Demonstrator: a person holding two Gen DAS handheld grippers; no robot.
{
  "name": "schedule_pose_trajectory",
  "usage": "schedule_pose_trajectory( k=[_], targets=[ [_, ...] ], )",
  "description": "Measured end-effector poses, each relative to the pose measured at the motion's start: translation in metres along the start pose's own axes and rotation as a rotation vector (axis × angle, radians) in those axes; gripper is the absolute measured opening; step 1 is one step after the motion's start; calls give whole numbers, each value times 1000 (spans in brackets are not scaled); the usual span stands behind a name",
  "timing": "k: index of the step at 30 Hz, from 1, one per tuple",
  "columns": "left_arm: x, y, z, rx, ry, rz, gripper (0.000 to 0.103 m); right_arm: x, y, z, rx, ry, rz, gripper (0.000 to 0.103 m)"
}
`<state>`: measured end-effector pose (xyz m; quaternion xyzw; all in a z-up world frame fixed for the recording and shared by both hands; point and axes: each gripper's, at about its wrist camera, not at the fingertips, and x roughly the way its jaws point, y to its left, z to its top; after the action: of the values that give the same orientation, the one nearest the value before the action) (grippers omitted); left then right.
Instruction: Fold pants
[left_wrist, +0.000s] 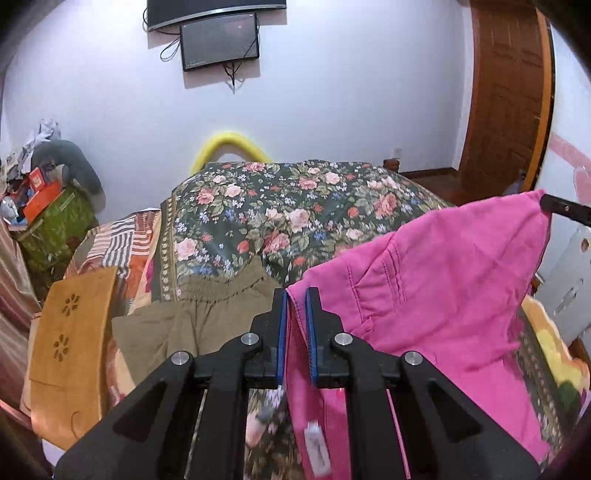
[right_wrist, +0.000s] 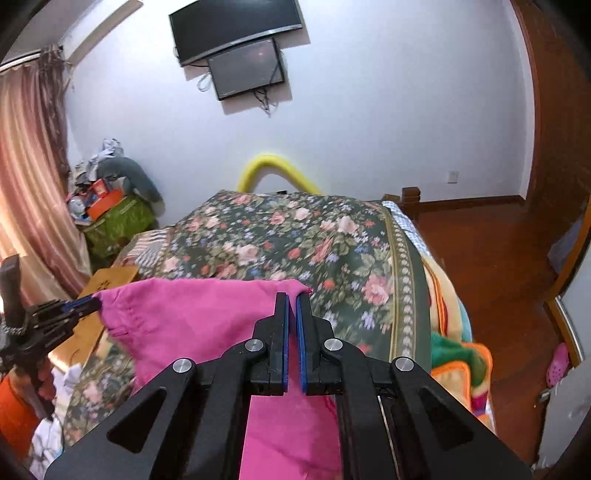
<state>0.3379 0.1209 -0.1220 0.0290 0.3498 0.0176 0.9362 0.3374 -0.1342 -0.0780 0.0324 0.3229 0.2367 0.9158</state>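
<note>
Both grippers clamped on the pink pants (left_wrist: 443, 280): left gripper (left_wrist: 296, 295) and right gripper (right_wrist: 292, 299) each pinch a top corner, cloth hanging above the floral bed (right_wrist: 295, 236). Keep corners level and taut. Lower evenly onto the bed, clear of the olive garment (left_wrist: 207, 310).

I see bright pink pants (left_wrist: 443, 280) of thin, matt woven cloth with stitched seams, creased where my left tongs (left_wrist: 296, 306) and right tongs (right_wrist: 292, 310) pinch them. Both tongs are matt black plastic with ribbed blue rubbery pads (left_wrist: 283, 332) and shiny round metal pins. The bed's floral cover (right_wrist: 295, 243) looks like soft printed cotton. An olive garment (left_wrist: 207, 314) has a gathered, crinkled waistband. The tan board (left_wrist: 70, 332) beside it is smooth wood.
</note>
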Motion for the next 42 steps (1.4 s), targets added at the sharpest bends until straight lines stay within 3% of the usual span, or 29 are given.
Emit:
schedule_pose_trajectory(
  k=[7,13,22,28,31,33,34,35,37,38,42],
  targets=[
    [-33,-10,-49,72,3,57,9,-40,13,-50,-29,36,16,3],
    [-55,-20,-99,114,32,57,9,-53,24,-99,-24,95,27,3],
    [-56,-17,-161,63,158,7,4,-55,31,-179,-11,194,3,3],
    [-57,-18,-179,91,215,2,4,-44,15,-211,-6,312,-105,4],
    [-61,-22,-175,131,210,-4,6,-48,9,-215,1,344,-114,7],
    [-61,-28,-169,177,204,6,13,-53,10,-213,-13,342,-117,21],
    [-59,-30,-167,197,206,11,28,-55,12,-210,-31,331,-114,37],
    [-57,-33,-165,213,209,16,57,-57,15,-209,-43,321,-112,53],
    [-52,-39,-160,249,199,30,78,-59,25,-204,-77,288,-107,70],
    [-49,-43,-159,273,193,38,78,-57,30,-200,-99,280,-102,75],
    [-31,-59,-158,388,229,62,79,-39,49,-196,-157,313,-59,75]
  ],
)
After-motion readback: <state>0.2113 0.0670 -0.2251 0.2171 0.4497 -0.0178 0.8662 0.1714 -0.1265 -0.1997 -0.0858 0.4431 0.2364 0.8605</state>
